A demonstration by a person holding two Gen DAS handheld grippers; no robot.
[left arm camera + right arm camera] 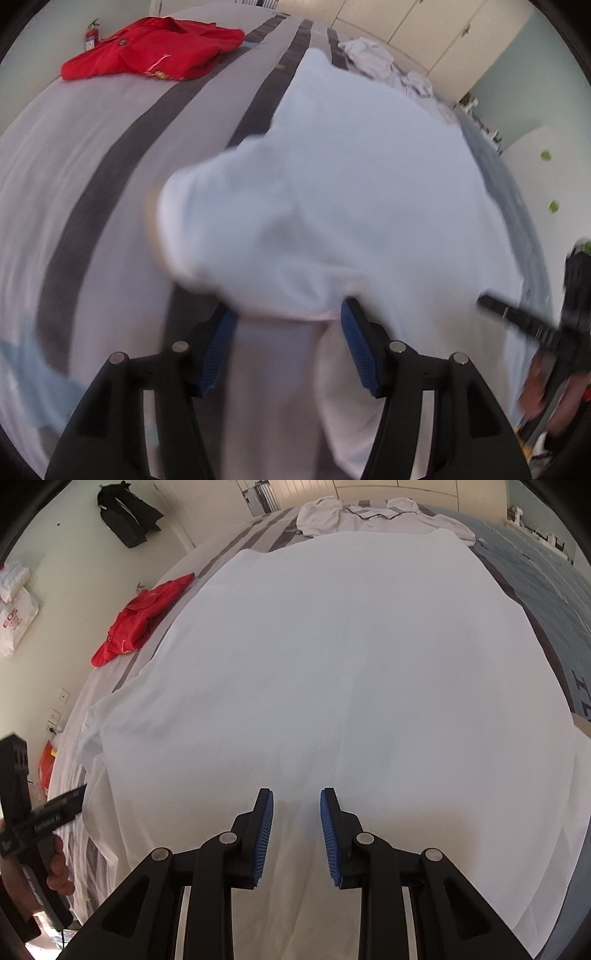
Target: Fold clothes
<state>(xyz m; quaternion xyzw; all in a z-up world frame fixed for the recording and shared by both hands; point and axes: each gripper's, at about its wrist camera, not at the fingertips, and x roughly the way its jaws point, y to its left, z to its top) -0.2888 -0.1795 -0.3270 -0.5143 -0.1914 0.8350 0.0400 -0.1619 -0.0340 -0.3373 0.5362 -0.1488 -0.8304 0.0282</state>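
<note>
With both grippers' jaws spread and empty — left gripper (290,334), right gripper (296,834) — smooth the white garment (332,664) flat before regripping.

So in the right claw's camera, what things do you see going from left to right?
Other claw → red clothes → big white garment → blue-grey bedcover.

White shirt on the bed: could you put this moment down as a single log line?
step: folding white shirt | left gripper: open, fabric between pads | right gripper: open above shirt | red garment: already folded on bed
</note>
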